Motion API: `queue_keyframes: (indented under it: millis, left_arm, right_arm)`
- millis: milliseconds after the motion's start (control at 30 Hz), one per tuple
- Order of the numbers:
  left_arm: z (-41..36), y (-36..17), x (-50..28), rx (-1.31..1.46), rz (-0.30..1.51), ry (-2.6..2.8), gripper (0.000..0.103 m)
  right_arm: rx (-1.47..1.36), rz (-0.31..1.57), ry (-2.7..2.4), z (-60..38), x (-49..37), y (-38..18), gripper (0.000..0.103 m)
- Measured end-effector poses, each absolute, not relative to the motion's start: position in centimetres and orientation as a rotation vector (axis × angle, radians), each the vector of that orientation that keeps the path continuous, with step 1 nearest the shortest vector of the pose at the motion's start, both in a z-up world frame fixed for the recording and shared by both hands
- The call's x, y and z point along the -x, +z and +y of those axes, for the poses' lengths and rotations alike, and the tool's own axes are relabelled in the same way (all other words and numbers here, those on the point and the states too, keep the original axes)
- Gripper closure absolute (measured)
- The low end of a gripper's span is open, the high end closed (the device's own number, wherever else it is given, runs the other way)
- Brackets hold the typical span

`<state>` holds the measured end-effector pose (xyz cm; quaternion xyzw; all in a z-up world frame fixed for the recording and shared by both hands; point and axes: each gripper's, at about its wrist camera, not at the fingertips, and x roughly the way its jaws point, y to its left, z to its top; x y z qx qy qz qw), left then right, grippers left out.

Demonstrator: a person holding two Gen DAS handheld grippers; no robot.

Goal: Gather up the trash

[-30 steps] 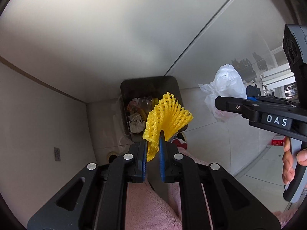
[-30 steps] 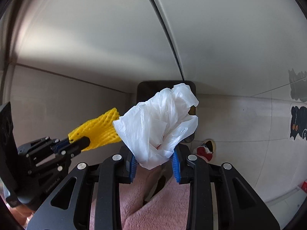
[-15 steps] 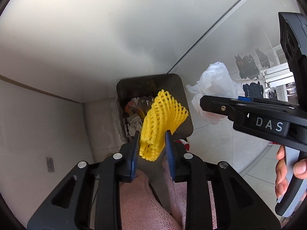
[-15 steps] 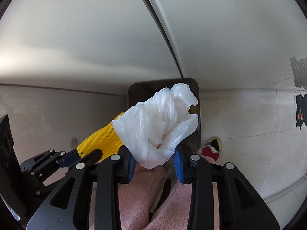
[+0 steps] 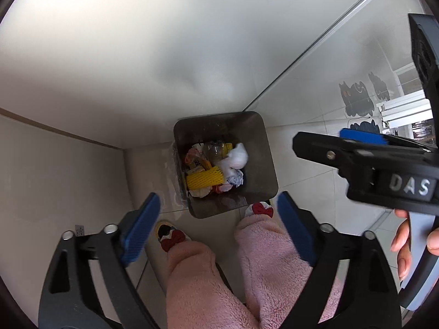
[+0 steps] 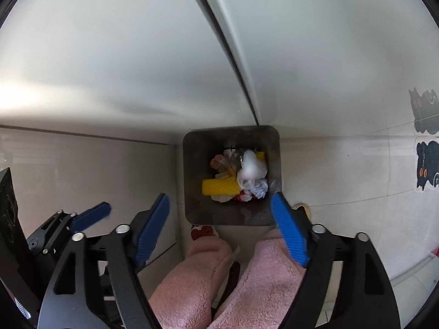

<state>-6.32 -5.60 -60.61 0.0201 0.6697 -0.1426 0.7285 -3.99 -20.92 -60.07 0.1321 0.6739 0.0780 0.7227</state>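
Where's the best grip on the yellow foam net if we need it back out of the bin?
Probably the yellow foam net mid-span, from straight above. It lies flat and sideways on top of the trash in the bin, long sides exposed; fingers closing across its short width, avoiding the white plastic bag beside it.

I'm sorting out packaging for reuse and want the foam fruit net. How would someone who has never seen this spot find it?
Find the dark square bin on the floor in the wall corner. The foam net lies on top of the rubbish inside, beside a white plastic bag. It is the only bright yellow piece with a ribbed mesh surface, lying flat like a short roll.
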Motion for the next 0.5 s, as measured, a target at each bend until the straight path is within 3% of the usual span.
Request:
queue_keyframes:
  millis: [67,233,300,500]
  left_arm:
    - [-5.6,-59.9,6.3,-0.049,1.470,-0.312,0.012]
    - [-5.5,-56.9,6.3,-0.041,1.453,-0.316,0.008]
    - [-5.5,-55.2,6.6,-0.043,1.439,-0.317,0.008]
    - [-4.8,-48.0,7.9,-0.099,1.362,-0.292,0.008]
  right_arm:
    - [-0.258,1.479,0.166,-21.0,3.9,-59.3,0.011]
    - [-0.198,1.452,0.159,-21.7,4.2,-56.6,0.009]
    - [-0.197,1.443,0.151,-22.4,4.4,-55.3,0.003]
    - [-0.182,1.395,0.150,-23.9,6.1,-49.4,0.003]
